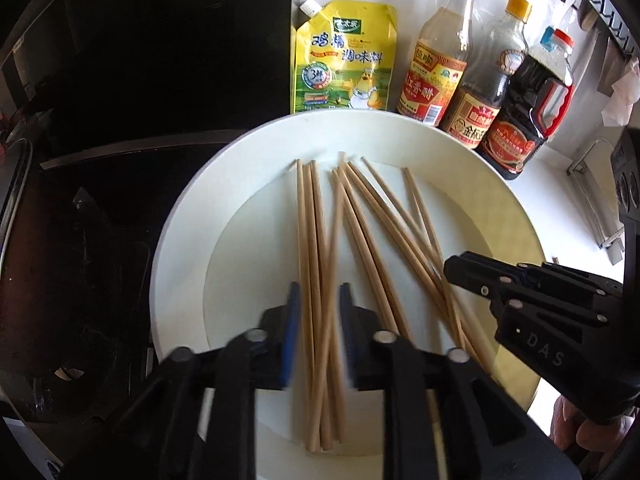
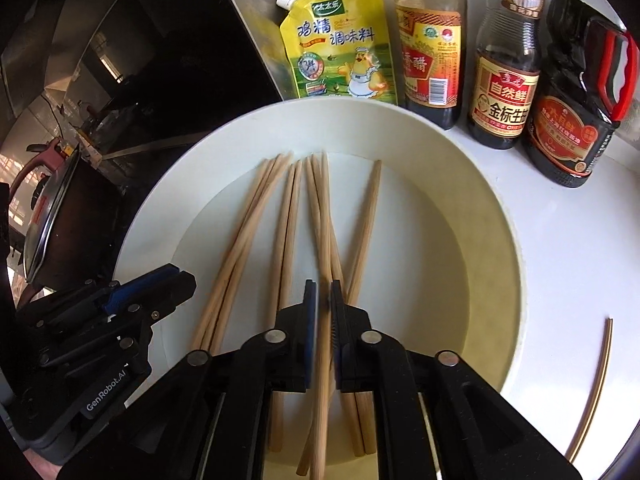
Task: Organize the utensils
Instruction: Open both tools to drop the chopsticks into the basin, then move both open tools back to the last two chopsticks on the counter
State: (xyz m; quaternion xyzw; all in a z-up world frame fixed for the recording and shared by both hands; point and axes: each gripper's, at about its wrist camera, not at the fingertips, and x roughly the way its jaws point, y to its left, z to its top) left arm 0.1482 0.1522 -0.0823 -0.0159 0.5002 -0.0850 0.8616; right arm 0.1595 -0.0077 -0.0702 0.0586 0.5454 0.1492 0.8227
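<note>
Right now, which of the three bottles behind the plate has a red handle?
The dark sauce bottle at the far right of the row: it alone carries a red handle; the two bottles beside it have plain necks.

Two grippers point down, side by side.
The left gripper has its jaws a little apart. The right gripper has a thinner gap. A hand holds it.

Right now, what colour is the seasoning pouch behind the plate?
Yellow, with a white spout: pouch, clearest in the right wrist view.

Chopsticks in plate; 3 bottles behind.
</note>
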